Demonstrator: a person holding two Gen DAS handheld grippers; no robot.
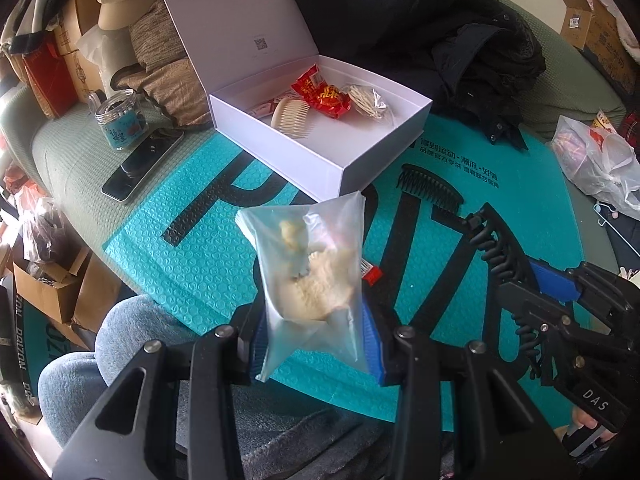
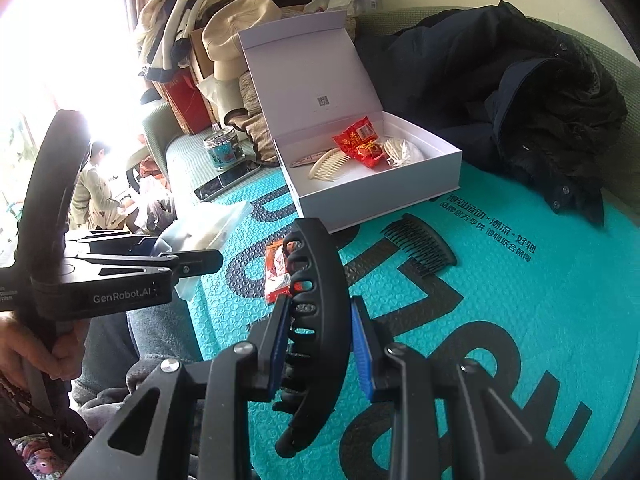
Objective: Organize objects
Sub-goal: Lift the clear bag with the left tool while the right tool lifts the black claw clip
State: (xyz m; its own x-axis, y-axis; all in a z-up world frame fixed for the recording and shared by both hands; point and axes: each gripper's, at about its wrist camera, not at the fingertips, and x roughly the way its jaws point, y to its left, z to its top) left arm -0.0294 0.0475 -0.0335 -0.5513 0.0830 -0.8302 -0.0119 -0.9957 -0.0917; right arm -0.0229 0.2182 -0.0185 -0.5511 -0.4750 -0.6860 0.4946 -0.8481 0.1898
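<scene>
My left gripper [image 1: 316,344] is shut on a clear plastic bag [image 1: 312,264] with pale crumbly contents, held above the teal bubble mailer [image 1: 192,264]. My right gripper [image 2: 320,340] is shut on a black hair claw clip [image 2: 320,312]; it also shows in the left wrist view [image 1: 500,248]. An open white box [image 1: 360,156] beyond holds a cream comb [image 1: 290,117], a red snack packet [image 1: 324,94] and a clear bag of white sticks [image 1: 366,102]. A black comb [image 2: 420,242] and a small red packet [image 2: 276,268] lie on the mailer.
A black jacket [image 1: 460,48] lies behind the box. A phone [image 1: 140,164] and a blue-labelled jar [image 1: 120,120] sit left of the box. A white plastic bag [image 1: 596,160] lies at the right. Cardboard boxes [image 1: 52,292] and clutter stand at the left.
</scene>
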